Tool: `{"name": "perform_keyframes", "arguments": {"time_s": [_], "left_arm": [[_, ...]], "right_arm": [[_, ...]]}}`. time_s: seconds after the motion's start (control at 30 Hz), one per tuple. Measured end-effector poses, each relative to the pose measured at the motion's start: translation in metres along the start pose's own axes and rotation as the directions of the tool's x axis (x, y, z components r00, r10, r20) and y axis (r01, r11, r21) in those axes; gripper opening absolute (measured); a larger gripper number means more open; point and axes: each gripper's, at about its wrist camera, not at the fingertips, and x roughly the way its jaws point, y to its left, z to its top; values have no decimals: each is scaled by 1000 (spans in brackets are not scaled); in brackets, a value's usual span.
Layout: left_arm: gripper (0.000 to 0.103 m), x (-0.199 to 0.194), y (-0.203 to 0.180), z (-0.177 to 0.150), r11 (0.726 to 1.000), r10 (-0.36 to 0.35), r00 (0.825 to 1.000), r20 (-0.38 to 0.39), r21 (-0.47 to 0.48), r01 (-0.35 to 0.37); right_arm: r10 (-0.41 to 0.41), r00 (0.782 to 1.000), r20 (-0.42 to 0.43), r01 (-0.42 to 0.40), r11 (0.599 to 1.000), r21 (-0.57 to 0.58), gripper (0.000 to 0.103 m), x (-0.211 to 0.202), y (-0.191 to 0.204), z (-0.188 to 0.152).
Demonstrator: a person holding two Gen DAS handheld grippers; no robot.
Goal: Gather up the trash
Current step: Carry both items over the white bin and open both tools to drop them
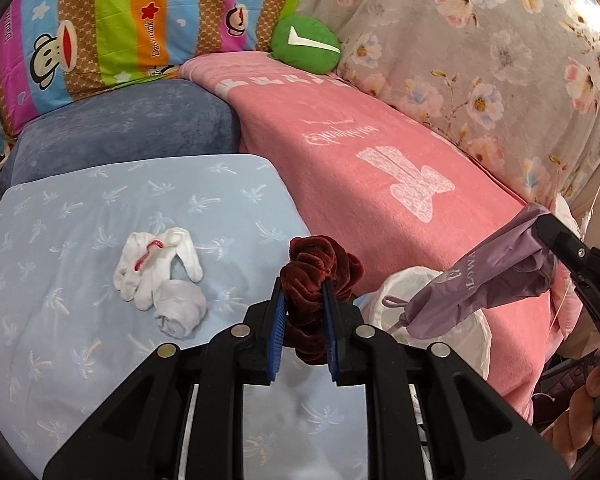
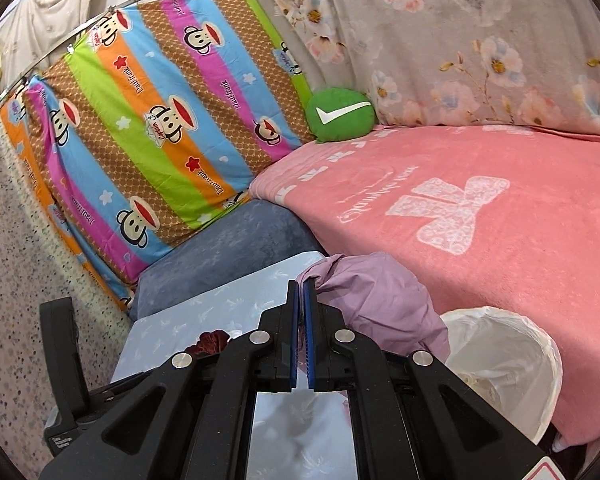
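My left gripper (image 1: 304, 286) is shut on a dark red velvet scrunchie (image 1: 320, 260), which hangs above the pale blue sheet (image 1: 80, 240). My right gripper (image 2: 301, 285) is shut on the edge of a crumpled purple fabric pouch (image 2: 380, 300). In the left wrist view that pouch (image 1: 476, 284) hangs from the right gripper (image 1: 540, 222) over a white-lined trash bin (image 1: 404, 280). The bin (image 2: 548, 344) stands beside the bed, low on the right. A bit of the scrunchie (image 2: 210, 340) shows behind the right gripper's frame.
White socks (image 1: 156, 260) with a red thread and a rolled grey sock (image 1: 180, 314) lie on the blue sheet. A pink blanket (image 1: 380, 152), a blue cushion (image 1: 132, 120), a green check-mark pillow (image 1: 306, 42) and a striped cartoon cover (image 2: 148, 128) surround them. Fingers (image 1: 580, 408) grip the right tool.
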Motion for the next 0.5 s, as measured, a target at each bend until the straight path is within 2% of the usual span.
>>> {"name": "perform_keyframes", "arguments": {"time_s": [0.23,0.5], "left_arm": [[17,6,-11,-6,1000,-15,1000,-22,11,15],[17,9,-40,-8,996,-50,998,-39,67,53]], "right_arm": [[-8,999,33,9,1000,-14,3,-15,-2,5],[-49,998,39,49,999,11,3,-28,-17,9]]}}
